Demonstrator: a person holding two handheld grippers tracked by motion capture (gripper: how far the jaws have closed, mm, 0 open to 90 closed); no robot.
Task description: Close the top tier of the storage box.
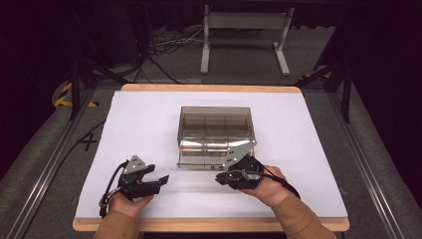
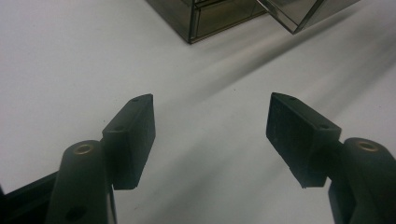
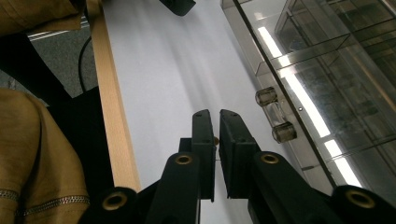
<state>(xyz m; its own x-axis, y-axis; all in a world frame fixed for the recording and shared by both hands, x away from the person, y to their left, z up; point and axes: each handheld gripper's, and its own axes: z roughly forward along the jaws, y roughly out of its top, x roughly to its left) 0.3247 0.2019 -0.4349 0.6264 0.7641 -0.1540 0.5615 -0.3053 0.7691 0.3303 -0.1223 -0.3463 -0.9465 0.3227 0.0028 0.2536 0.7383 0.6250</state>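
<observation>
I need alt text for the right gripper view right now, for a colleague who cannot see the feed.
The right gripper, its two black jaws nearly closed on nothing, lies just beside the clear knob handle of a smoky transparent plastic drawer box. Beneath it is the white table surface with a light wooden edge; a tan sleeve shows at left.

High view looks down from above — both close tool views share the clear drawer box (image 1: 216,134).

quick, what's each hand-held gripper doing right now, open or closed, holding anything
Left hand-held gripper: open, holding nothing, above the white table cover.
Right hand-held gripper: closed, nothing between its jaws, beside the drawer knobs of the clear box.
</observation>
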